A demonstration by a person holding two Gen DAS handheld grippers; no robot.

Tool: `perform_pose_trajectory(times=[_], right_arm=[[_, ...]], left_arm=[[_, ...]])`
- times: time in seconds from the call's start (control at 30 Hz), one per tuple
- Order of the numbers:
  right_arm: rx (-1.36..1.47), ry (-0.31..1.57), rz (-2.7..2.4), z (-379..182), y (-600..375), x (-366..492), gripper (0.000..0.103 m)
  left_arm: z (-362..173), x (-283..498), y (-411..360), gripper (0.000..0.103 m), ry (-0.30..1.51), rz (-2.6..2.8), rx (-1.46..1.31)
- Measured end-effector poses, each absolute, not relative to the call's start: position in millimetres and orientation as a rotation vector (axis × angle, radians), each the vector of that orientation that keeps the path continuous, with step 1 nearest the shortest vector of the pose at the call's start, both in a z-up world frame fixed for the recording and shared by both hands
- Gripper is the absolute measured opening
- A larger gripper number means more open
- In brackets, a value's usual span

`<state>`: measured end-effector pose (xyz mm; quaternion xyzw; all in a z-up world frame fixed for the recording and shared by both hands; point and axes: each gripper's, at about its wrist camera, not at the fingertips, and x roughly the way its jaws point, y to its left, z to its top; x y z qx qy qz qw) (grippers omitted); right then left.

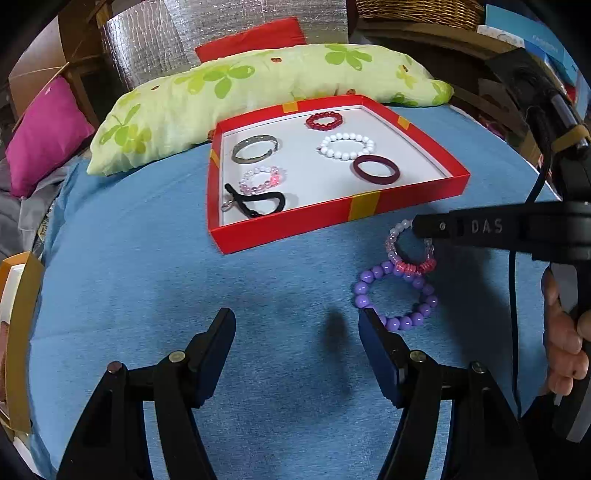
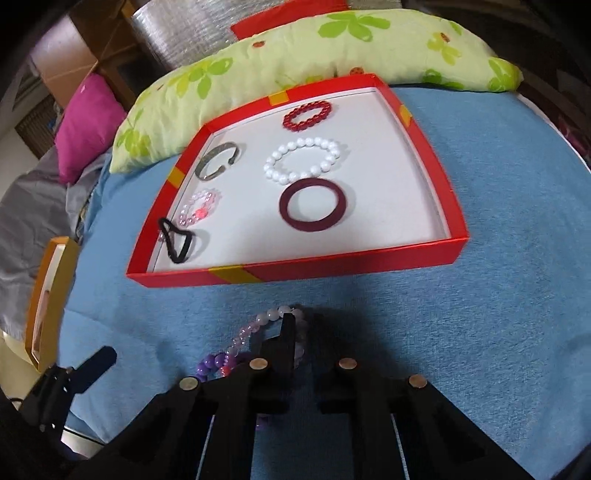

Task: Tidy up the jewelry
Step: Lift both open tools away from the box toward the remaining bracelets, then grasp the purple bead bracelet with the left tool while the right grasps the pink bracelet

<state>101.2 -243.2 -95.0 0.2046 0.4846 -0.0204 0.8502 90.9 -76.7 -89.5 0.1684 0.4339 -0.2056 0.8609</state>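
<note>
A red tray (image 1: 295, 230) (image 2: 332, 267) on the blue cloth holds several pieces: a red bead bracelet (image 1: 324, 120), a white bead bracelet (image 1: 346, 146), a dark red ring (image 1: 376, 169), a silver bangle (image 1: 254, 149), a pink bead bracelet (image 1: 263, 179) and a black hair tie (image 1: 258, 205). In front of the tray lie a pink-white bead bracelet (image 1: 397, 254) (image 2: 258, 325) and a purple bead bracelet (image 1: 395, 295). My right gripper (image 2: 301, 328) is shut on the far side of the pink-white bracelet. My left gripper (image 1: 295, 332) is open and empty above the cloth.
A green floral pillow (image 1: 258, 92) lies behind the tray, a magenta cushion (image 1: 44, 136) at far left. A yellow box (image 1: 18, 332) stands at the cloth's left edge. Wicker basket (image 1: 417, 13) and clutter sit at the back right.
</note>
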Motion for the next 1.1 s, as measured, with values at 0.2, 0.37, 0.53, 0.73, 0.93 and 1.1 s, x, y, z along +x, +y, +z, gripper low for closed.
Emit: perform_pose_trajectory(times=[0.2,0.37,0.53,0.73,0.93,1.1], right_arm=[[0.449,0.979,-0.116,-83.2,-269.3,86.5,0.009],[0.495,0.989,-0.161,-84.2,-291.7,78.0,0.009],[0.506,1.021,-0.150,-89.4,-293.6,76.0,0.009],[0.533,1.038,-0.129,-93.9,-294.8,76.6,0.009],[0.559,1.044,-0.121,-94.4,-297.2,75.7,0.010],[0.550,1.056,-0.115,-94.9,-295.1,76.8,0.011]], left_arm=[[-93.0,85.3,-85.9,0.070,0.938,-0.516,0.314],[-102.3,84.5,-98.1,0.075,0.986,-0.568,0.274],[-109.4,86.0,-108.2,0.075,1.023,-0.592,0.221],[-116.6,85.6,-114.3,0.075,1.006,-0.577,0.227],[-114.6,85.1,-113.7,0.044,0.984,-0.603,0.235],[-113.7,86.6,-106.4,0.021,0.987,-0.623,0.215]])
